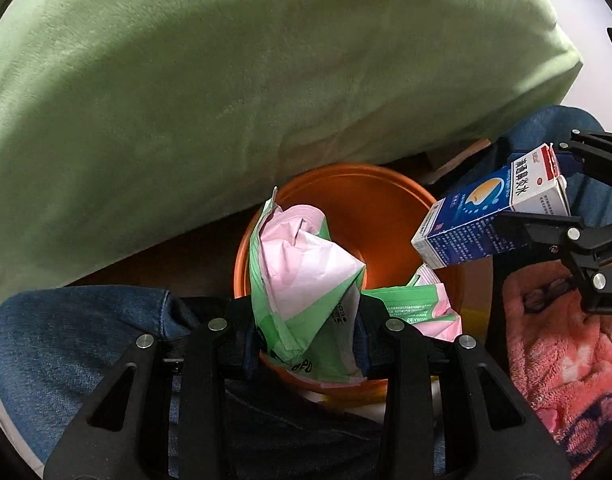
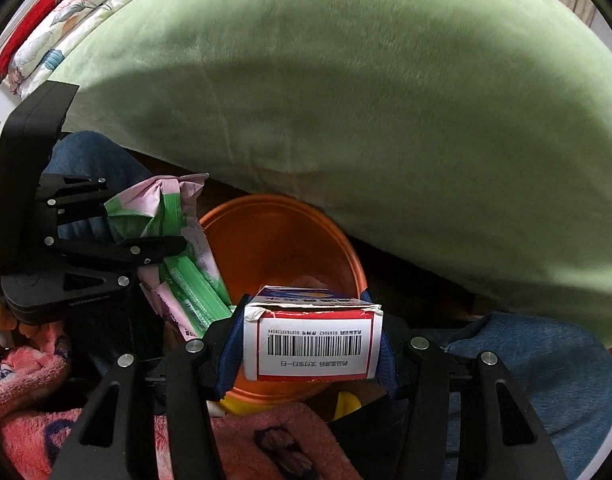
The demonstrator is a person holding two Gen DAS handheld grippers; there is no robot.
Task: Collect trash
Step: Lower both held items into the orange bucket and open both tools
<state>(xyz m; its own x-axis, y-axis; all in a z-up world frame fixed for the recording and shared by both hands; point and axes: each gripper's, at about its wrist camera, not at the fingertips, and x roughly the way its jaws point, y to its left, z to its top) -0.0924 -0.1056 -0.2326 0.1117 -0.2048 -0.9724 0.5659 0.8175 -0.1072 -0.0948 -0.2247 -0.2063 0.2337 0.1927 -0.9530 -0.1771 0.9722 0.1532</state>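
Box (image 2: 311, 338) w/ barcode label, wrapper (image 1: 306, 280) reads "BPD".

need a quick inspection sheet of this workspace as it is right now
surface: dark floor under the bin, mostly hidden
job's things: orange bin nearly empty; crumpled green and pink wrapper and blue medicine box both held over it
clutter: pink fleece blanket
grippers: left tongs shut on the wrapper; right tongs shut on the box
cables: nothing seen
surroundings: green cushion behind the bin; person's jeans on both sides; folded floral bedding far back
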